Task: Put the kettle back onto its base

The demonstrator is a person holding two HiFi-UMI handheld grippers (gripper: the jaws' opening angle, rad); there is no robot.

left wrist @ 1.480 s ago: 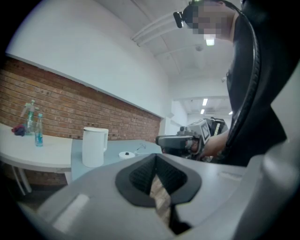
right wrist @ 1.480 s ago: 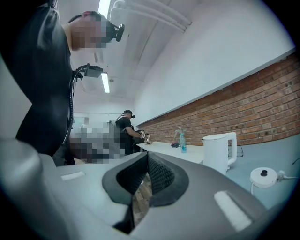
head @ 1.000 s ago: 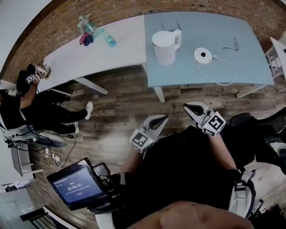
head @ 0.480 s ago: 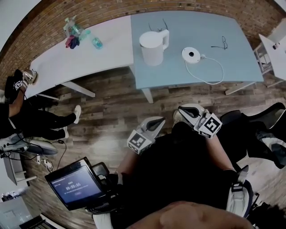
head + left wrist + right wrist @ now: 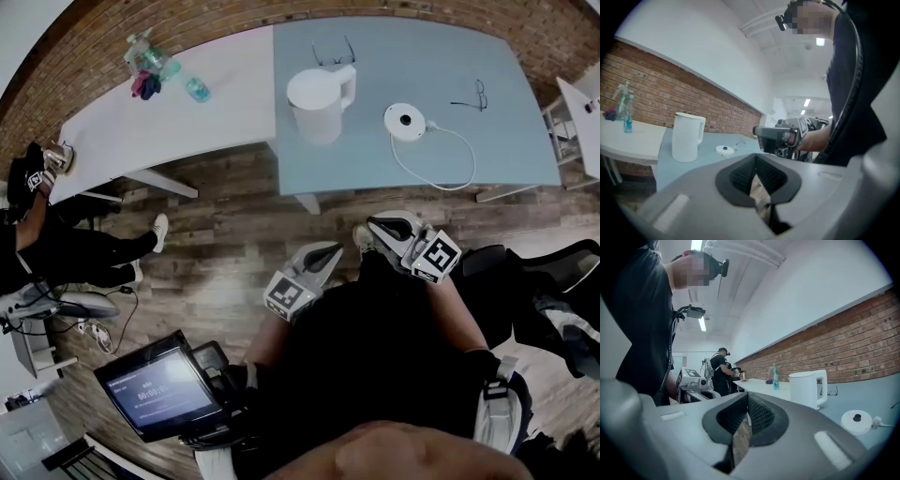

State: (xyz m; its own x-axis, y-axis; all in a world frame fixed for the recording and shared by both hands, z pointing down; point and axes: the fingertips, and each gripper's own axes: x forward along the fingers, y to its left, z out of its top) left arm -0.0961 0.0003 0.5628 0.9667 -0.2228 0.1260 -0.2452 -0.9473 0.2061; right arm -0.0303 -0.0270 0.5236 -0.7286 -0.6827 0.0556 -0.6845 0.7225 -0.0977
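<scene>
Head view, kettle: the white kettle is standing upright on the blue table, near its round base but not touching it.
Head view, claws: the left gripper and the right gripper are hovering over the wooden floor, before the table.
Left gripper view: the jaws are pressing together and gripping nothing; the kettle is standing left of the base.
Right gripper view: the jaws are clenched, also empty; the kettle is standing apart from the base.

wall: red brick | floor: wood planks | furniture: white table, pale blue table
</scene>
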